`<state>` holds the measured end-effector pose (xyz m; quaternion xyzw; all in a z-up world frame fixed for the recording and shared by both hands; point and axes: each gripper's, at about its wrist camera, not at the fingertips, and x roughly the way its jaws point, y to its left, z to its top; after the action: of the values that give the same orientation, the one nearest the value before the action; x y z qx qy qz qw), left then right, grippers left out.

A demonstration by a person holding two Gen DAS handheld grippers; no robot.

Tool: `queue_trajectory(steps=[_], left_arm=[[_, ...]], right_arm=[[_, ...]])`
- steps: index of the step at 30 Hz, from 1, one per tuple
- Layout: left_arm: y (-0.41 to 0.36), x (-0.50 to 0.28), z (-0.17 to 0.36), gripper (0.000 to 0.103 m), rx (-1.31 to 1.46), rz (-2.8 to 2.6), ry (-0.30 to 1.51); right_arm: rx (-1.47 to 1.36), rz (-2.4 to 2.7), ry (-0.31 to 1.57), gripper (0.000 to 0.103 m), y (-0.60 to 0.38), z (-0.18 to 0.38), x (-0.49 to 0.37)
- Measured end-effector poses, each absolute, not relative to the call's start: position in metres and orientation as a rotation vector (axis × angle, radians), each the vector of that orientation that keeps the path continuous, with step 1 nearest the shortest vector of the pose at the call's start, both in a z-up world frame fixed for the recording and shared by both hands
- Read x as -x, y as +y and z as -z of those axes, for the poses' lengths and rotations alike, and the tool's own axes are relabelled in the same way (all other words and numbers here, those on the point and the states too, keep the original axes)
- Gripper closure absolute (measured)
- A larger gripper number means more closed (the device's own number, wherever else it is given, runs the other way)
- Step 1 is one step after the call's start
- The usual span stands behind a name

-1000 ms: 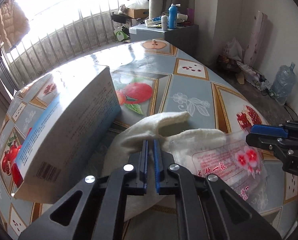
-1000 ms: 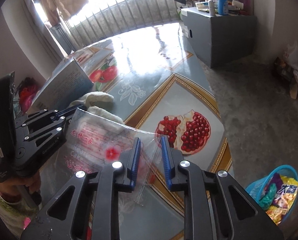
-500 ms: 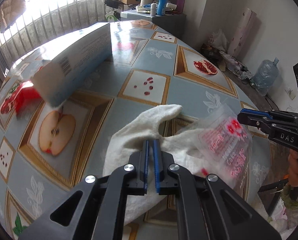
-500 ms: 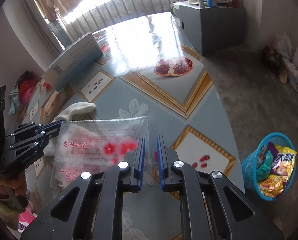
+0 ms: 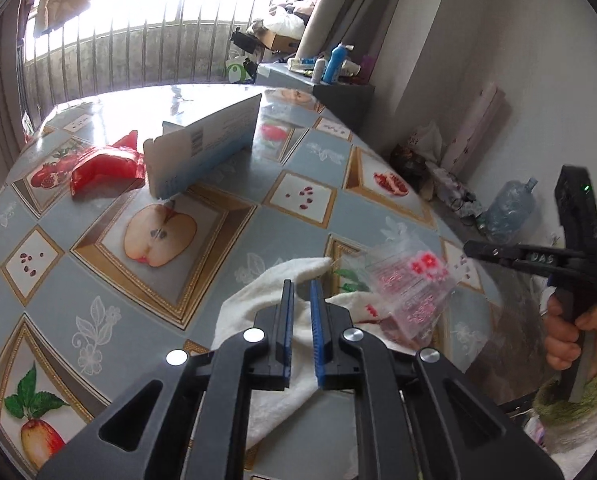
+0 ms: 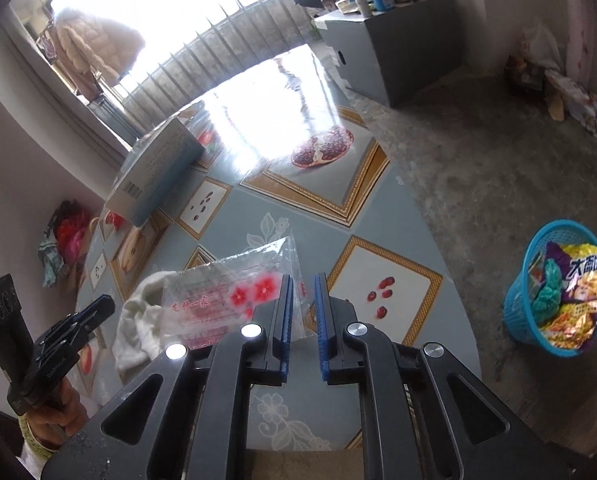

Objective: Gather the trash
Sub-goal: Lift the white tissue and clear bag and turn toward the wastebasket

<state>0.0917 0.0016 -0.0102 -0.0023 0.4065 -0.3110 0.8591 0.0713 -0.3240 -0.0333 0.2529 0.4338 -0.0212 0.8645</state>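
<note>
Right wrist view: my right gripper (image 6: 303, 282) is nearly closed, pinching the clear bag (image 6: 218, 300). My left gripper (image 5: 301, 286) likewise nips the cloth (image 5: 258, 296). I recommend releasing only above the basket (image 6: 516, 320).

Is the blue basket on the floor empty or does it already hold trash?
Holds trash: the blue basket contains a yellow snack bag and other wrappers.

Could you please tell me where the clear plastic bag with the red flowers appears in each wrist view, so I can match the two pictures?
Left wrist view: the clear plastic bag is right of centre, over the white cloth, near the table edge.
Right wrist view: the bag is left of centre, just ahead of the right gripper.
Shared landmark: the blue-and-white box lying further back on the table.
</note>
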Motion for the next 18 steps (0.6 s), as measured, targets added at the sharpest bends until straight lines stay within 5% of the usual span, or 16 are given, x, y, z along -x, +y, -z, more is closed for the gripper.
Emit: queue_trajectory(steps=[3, 10, 18], left_arm=[[-0.008, -0.088, 0.001, 0.095, 0.085, 0.764, 0.822], [-0.063, -0.094, 0.02, 0.095, -0.018, 0.828, 0.881], [-0.063, -0.113, 0.053, 0.095, 0.013, 0.768, 1.031]], right_arm=[[-0.593, 0.027, 0.919, 0.09, -0.326, 0.036, -0.071], [-0.819, -0.123, 0.975, 0.066, -0.326, 0.054, -0.06], [-0.886, -0.176, 1.034, 0.066, -0.311, 0.068, -0.061]])
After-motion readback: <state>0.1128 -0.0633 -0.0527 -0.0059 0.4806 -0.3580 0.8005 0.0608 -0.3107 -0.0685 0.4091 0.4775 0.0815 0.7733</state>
